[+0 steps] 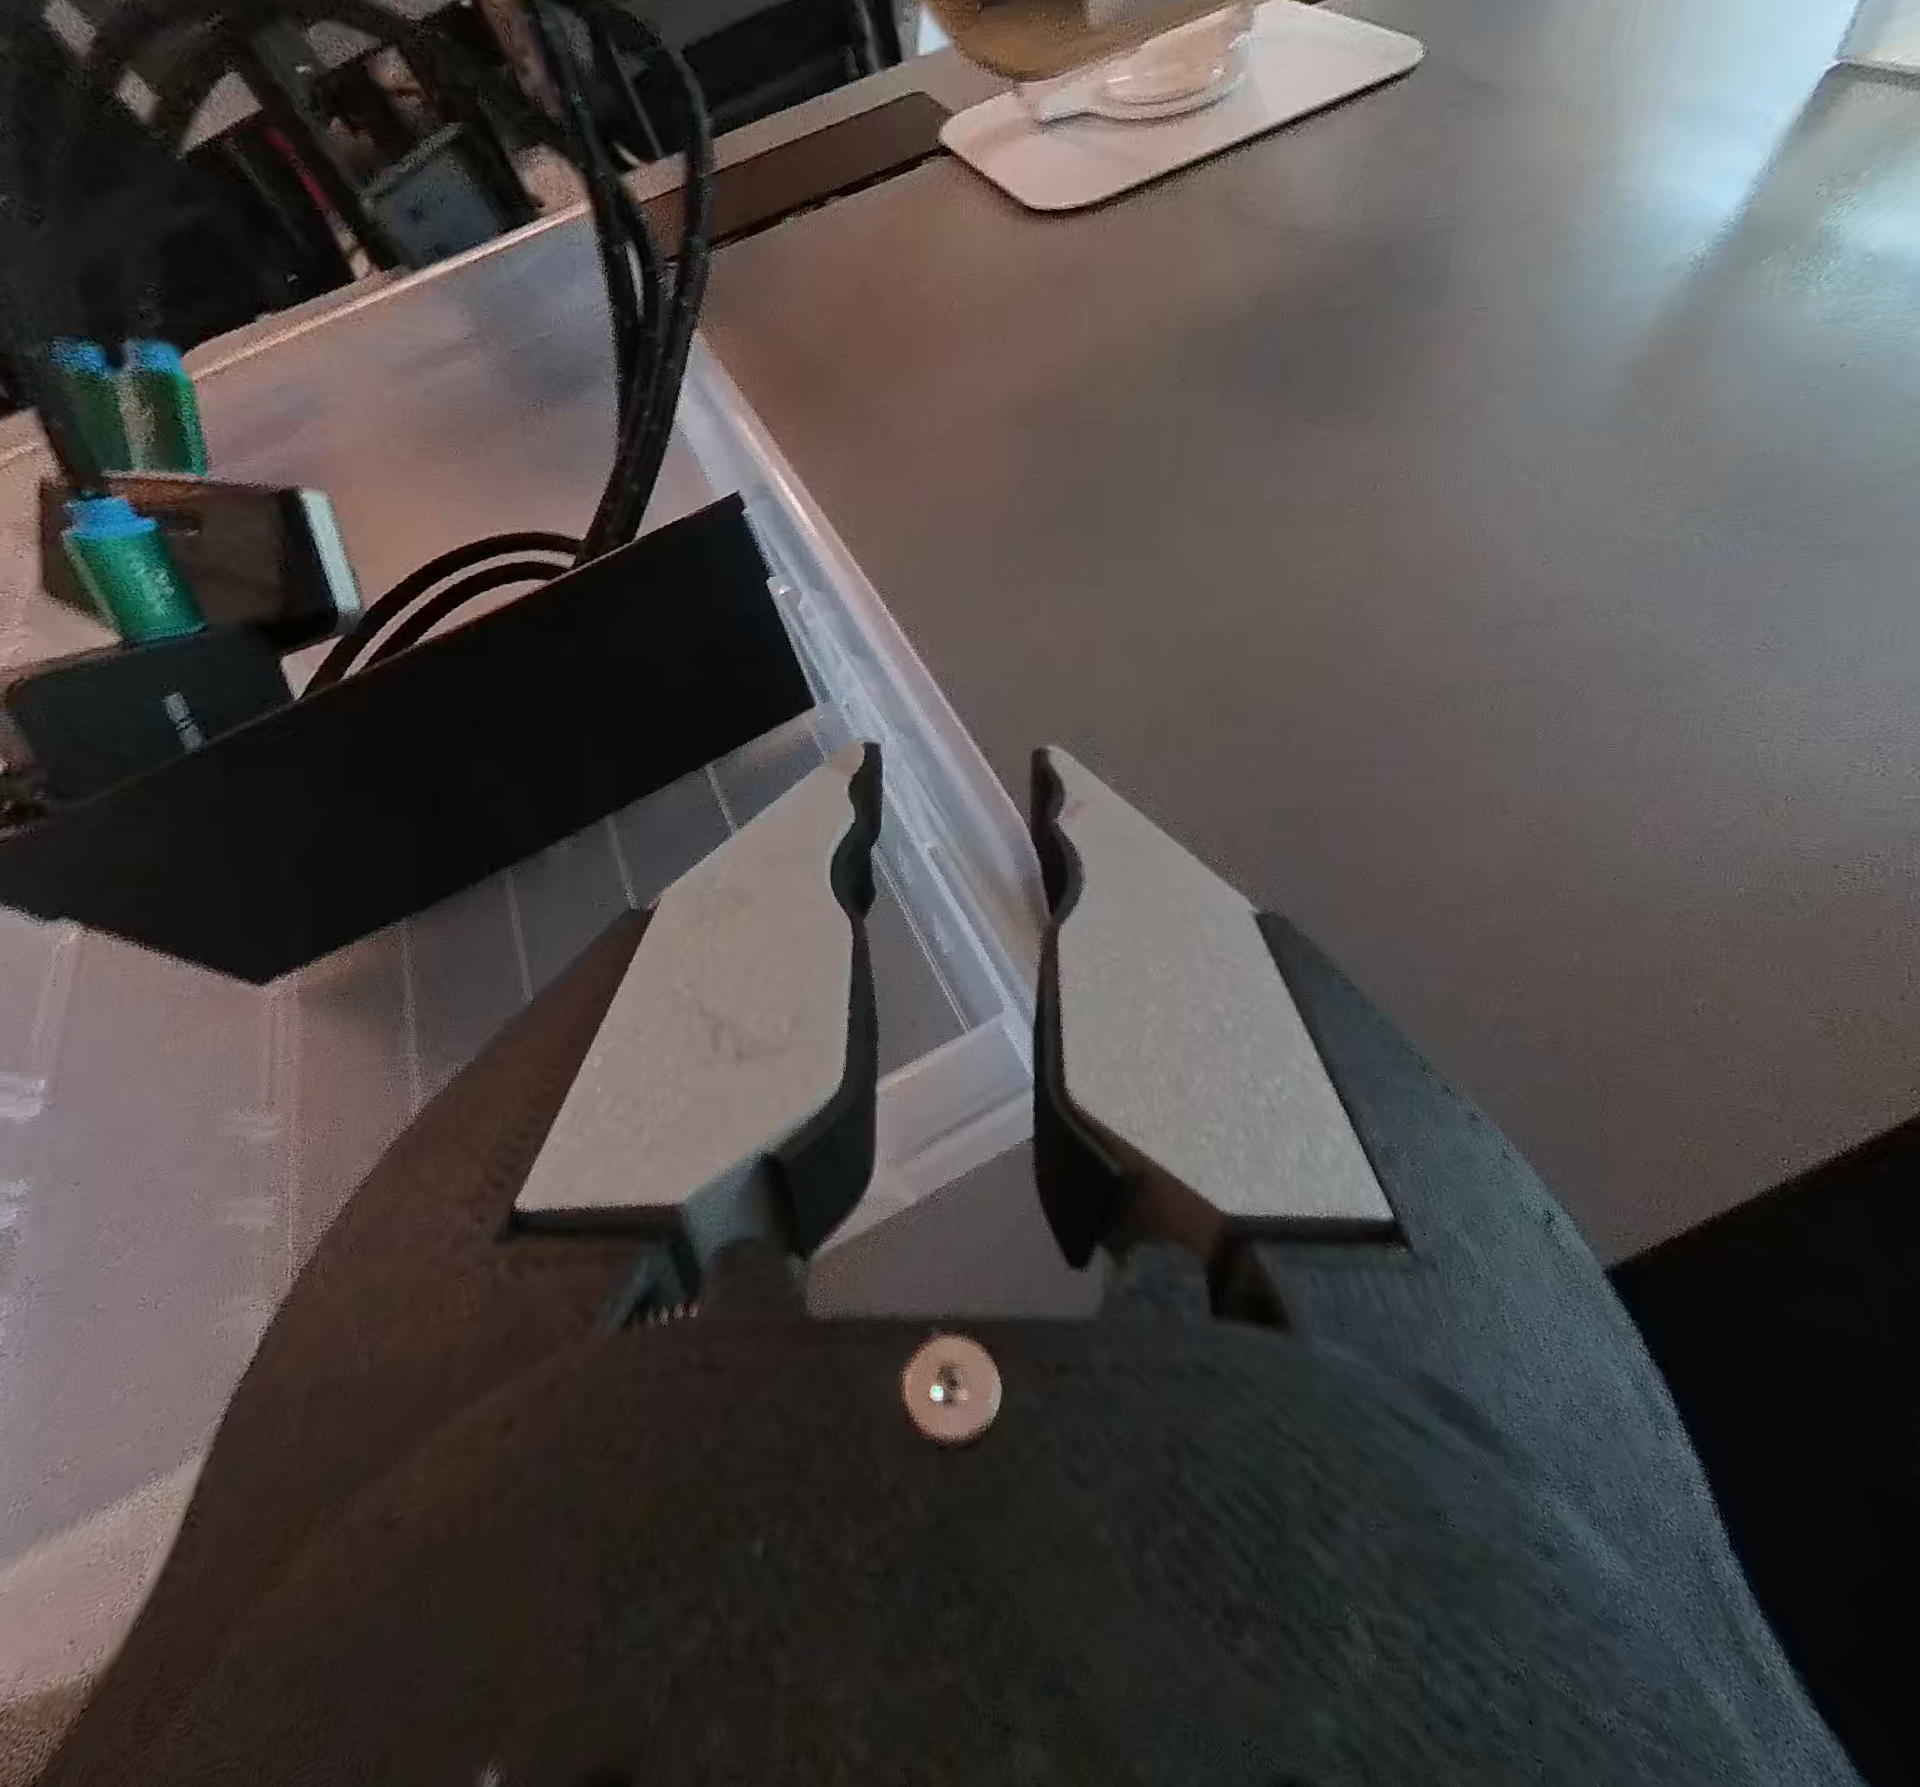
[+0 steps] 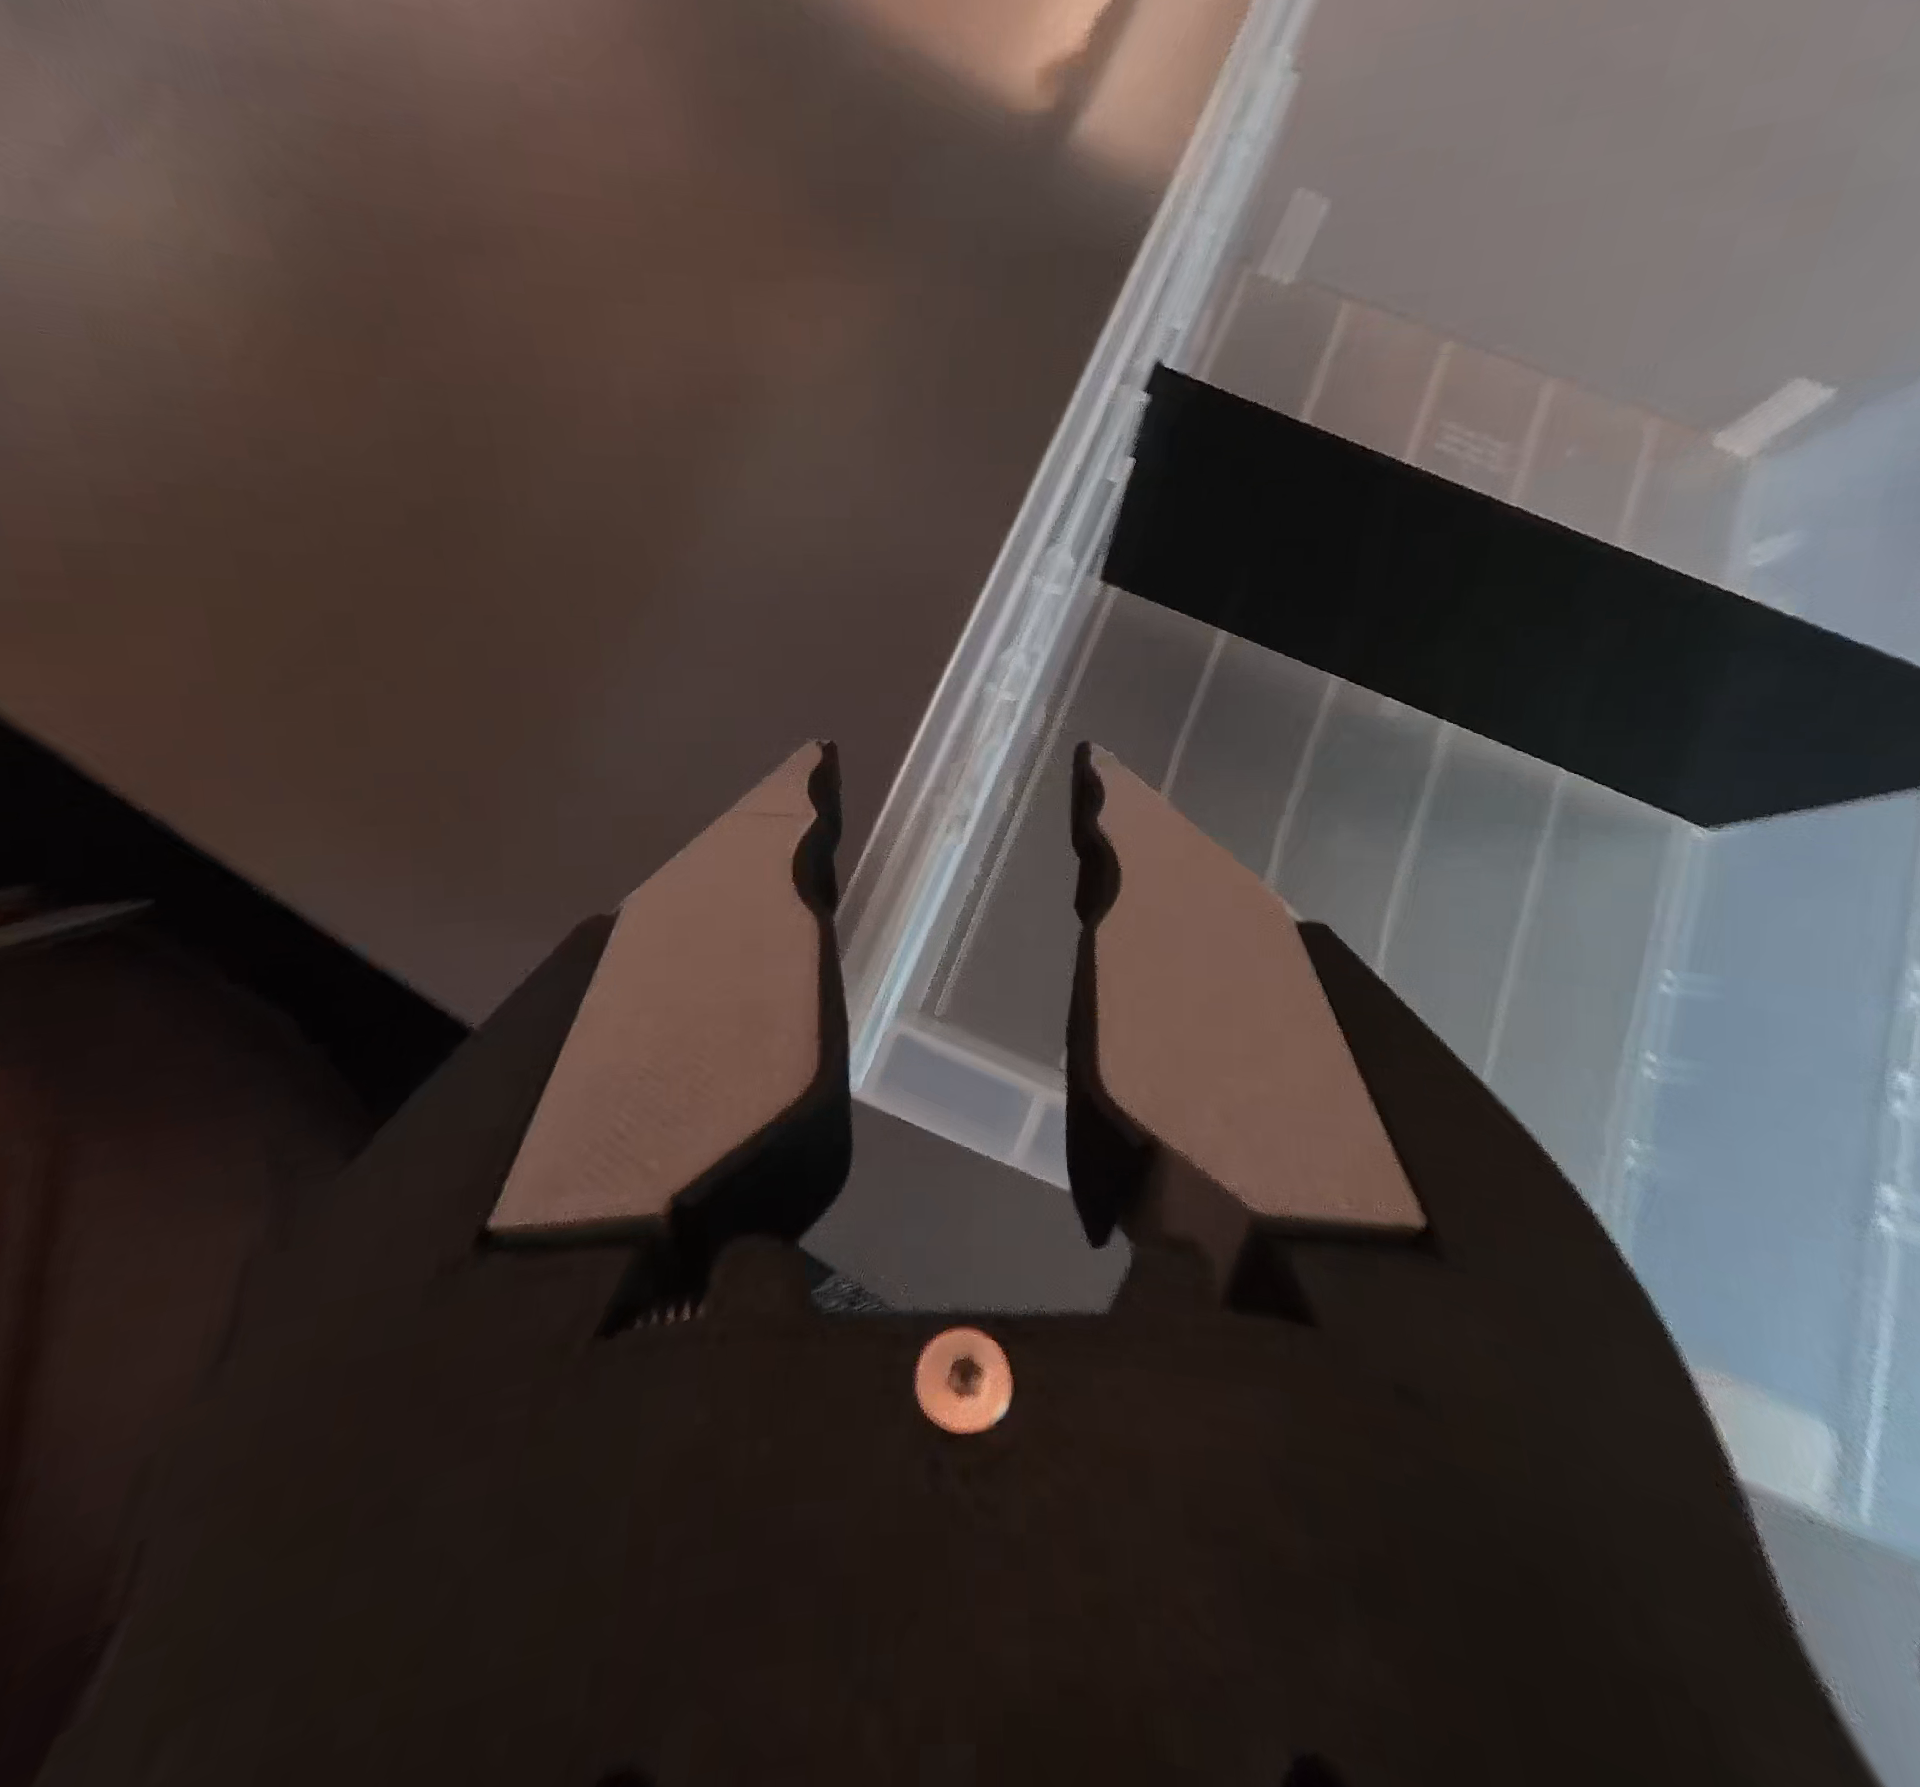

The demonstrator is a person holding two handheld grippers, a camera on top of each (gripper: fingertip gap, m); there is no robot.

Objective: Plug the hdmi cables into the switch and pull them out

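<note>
At far left of the left wrist view, the hdmi cables [image 1: 644, 283] drop as a black braided bundle into a clear plastic bin [image 1: 914, 698], behind a black bar [image 1: 416, 750] lying across it; the teal-collared plugs [image 1: 135, 490] stand upright beside a dark box, probably the switch [image 1: 145, 709], though blur makes this uncertain. All of this lies up and left of the left gripper [image 1: 956, 781], whose jaws are spread and empty, hovering over the bin's rim. The right gripper [image 2: 956, 781], also spread with nothing held, straddles the same rim; no plugs or switch show in its view. Judged nearer: left, so it should swing left, aligned to the plugs' upright axis.
</note>
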